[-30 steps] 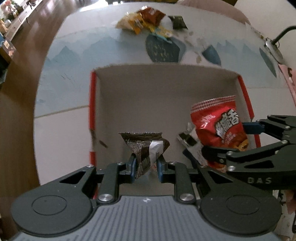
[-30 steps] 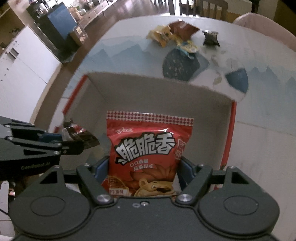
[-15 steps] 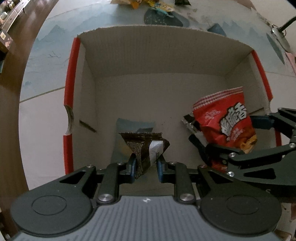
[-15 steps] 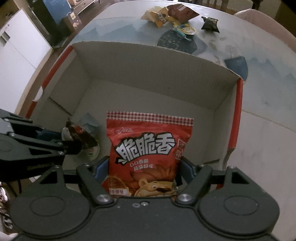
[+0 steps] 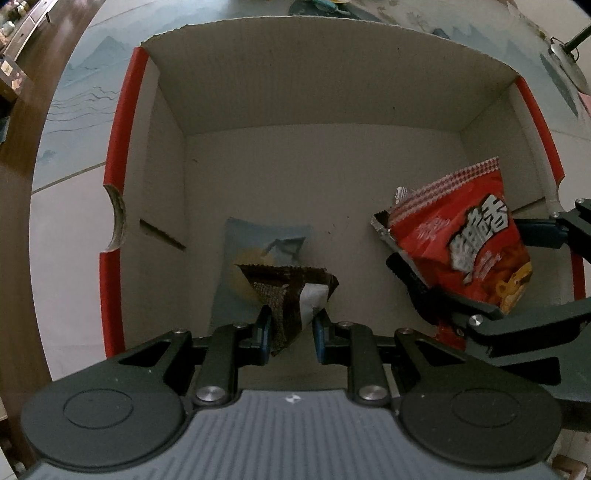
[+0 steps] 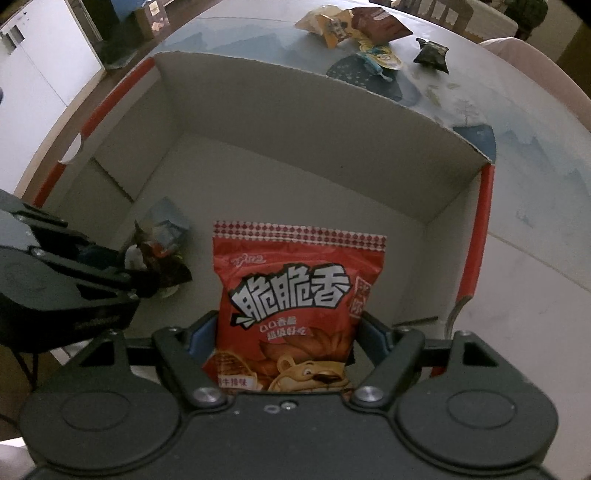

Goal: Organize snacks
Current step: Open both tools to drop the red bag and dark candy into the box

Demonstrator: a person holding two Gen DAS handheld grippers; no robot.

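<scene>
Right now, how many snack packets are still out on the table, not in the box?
5, maybe more hidden: cream, yellow, brown and blue-yellow clustered; dark one apart.

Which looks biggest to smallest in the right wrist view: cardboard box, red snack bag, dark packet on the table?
1. cardboard box
2. red snack bag, though enlarged by nearness to the camera
3. dark packet, far off on the table

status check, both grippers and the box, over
Left gripper shut on dark packet. Right gripper shut on red bag. Both over cardboard box; blue packet inside.
</scene>
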